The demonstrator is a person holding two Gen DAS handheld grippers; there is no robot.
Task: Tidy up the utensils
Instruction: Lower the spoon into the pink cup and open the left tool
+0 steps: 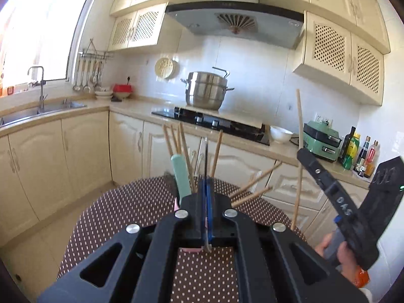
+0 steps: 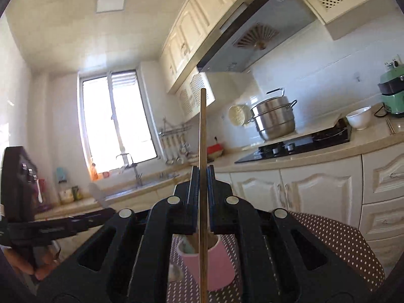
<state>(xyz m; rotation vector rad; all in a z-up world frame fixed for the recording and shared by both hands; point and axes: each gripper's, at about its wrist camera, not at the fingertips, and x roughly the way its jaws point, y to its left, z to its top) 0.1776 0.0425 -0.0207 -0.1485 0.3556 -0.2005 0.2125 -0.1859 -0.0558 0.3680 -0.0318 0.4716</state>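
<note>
My left gripper (image 1: 206, 189) is shut on a thin dark metal utensil (image 1: 206, 156) that stands upright between its pads. Just beyond it a pink cup (image 1: 176, 203) holds several wooden chopsticks (image 1: 185, 149) and a mint-green handle (image 1: 179, 174). My right gripper (image 2: 202, 176) is shut on a single wooden chopstick (image 2: 202, 131), held upright over the pink cup (image 2: 217, 260). The right gripper also shows in the left wrist view (image 1: 303, 152) at the right, with its chopstick (image 1: 299, 116). Both work above the brown polka-dot table (image 1: 126, 207).
The kitchen counter (image 1: 141, 108) runs behind the table with a sink (image 1: 38, 111), a black stove (image 1: 209, 121), a steel pot (image 1: 205, 91), a white bowl (image 1: 280, 133), a green appliance (image 1: 320, 141) and bottles (image 1: 361, 154). The table's far edge lies just past the cup.
</note>
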